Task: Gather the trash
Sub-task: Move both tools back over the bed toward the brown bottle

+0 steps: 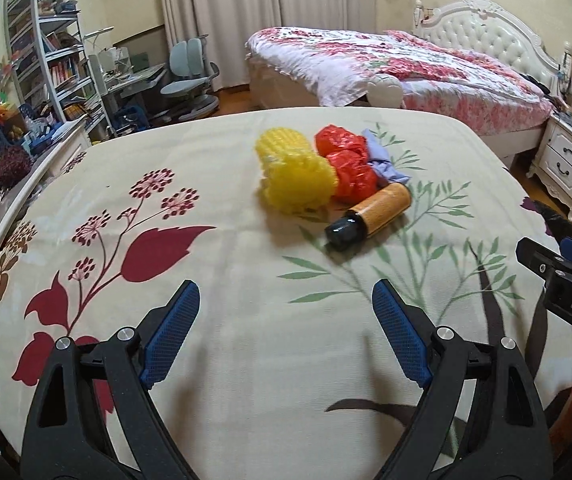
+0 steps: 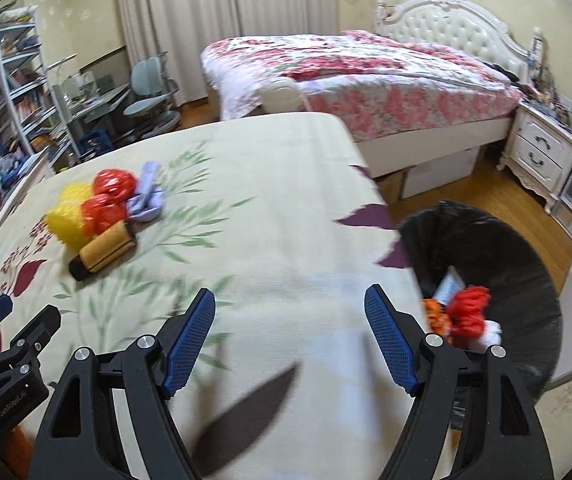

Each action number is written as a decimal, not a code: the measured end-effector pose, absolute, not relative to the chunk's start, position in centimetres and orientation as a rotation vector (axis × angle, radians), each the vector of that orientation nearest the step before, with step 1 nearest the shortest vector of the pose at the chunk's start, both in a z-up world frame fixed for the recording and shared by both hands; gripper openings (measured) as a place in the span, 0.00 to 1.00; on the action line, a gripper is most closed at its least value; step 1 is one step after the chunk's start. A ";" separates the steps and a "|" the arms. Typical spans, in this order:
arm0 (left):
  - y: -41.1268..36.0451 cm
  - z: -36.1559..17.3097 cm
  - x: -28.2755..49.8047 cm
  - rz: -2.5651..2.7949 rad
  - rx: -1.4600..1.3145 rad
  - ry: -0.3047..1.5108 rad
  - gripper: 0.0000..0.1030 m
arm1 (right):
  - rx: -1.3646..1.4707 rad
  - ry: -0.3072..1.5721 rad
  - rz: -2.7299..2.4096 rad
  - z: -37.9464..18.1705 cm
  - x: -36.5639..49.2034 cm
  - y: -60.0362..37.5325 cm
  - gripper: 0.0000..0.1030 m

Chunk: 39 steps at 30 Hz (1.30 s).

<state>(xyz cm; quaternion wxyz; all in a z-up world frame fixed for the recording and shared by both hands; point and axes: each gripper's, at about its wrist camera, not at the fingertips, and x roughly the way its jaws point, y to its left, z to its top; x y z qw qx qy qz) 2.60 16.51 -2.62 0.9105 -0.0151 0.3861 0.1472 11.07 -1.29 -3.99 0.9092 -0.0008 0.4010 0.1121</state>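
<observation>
Cream floral bedspread (image 1: pixel 245 248) lies bare between both grippers and the trash pile: yellow wrap (image 1: pixel 292 172), red bags (image 1: pixel 348 162), lilac cloth (image 1: pixel 384 160), orange bottle (image 1: pixel 370 216). Left gripper (image 1: pixel 286 320) and right gripper (image 2: pixel 290 320) gape wide, holding nothing. Black-lined bin (image 2: pixel 498 248) sits just beside the bed's right edge.

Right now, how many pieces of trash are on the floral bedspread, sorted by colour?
Yellow crumpled plastic netting: 1
Red crumpled plastic bags: 2
Lavender crumpled cloth or paper: 1
Orange cylindrical bottle with black cap: 1
Total: 5
</observation>
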 end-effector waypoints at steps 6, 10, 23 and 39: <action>19.9 -2.6 1.5 0.369 -0.036 0.798 0.83 | -0.030 0.854 0.312 -4.4 10.9 3.5 0.73; 22.2 -2.6 1.0 0.405 -0.063 0.805 0.83 | -0.032 0.865 0.352 -4.3 10.8 5.8 0.73; 25.9 -2.8 0.3 0.447 -0.118 0.810 0.83 | -0.005 0.876 0.369 -4.1 12.9 10.5 0.75; 25.8 -3.3 0.6 0.429 -0.111 0.825 0.83 | -0.013 0.890 0.304 -4.6 13.3 8.4 0.76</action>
